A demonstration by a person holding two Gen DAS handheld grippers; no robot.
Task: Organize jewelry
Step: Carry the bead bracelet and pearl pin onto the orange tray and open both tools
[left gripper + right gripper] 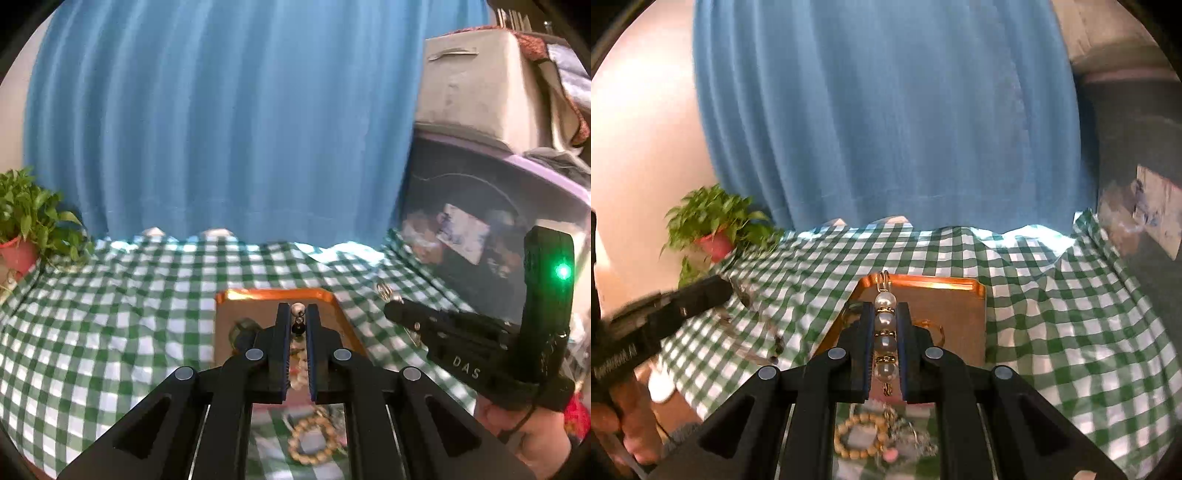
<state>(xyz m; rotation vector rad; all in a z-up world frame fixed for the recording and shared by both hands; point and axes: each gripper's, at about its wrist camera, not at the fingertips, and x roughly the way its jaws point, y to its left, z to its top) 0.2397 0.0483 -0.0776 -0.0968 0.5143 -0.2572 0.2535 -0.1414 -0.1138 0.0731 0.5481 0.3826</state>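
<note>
My right gripper [885, 308] is shut on a pearl-and-gold hair clip [885, 328] and holds it over the orange tray [975, 286]. A gold ring [932, 326] lies on the tray just right of it. My left gripper [298, 309] is shut on a thin chain with a pearl and dark bead [297, 317], above the tray [273, 294]. A dark beaded piece [243, 328] lies on the tray to the left. A wooden bead bracelet [314, 439] lies below the left gripper; it also shows in the right wrist view [858, 435]. The right gripper [391, 310] shows at right in the left wrist view.
A green checked cloth [110, 314] covers the table. A potted plant [713, 225] stands at the back left. A blue curtain [221, 110] hangs behind. Stacked boxes and a dark case [480, 184] stand at the right. More jewelry [908, 439] lies by the bracelet.
</note>
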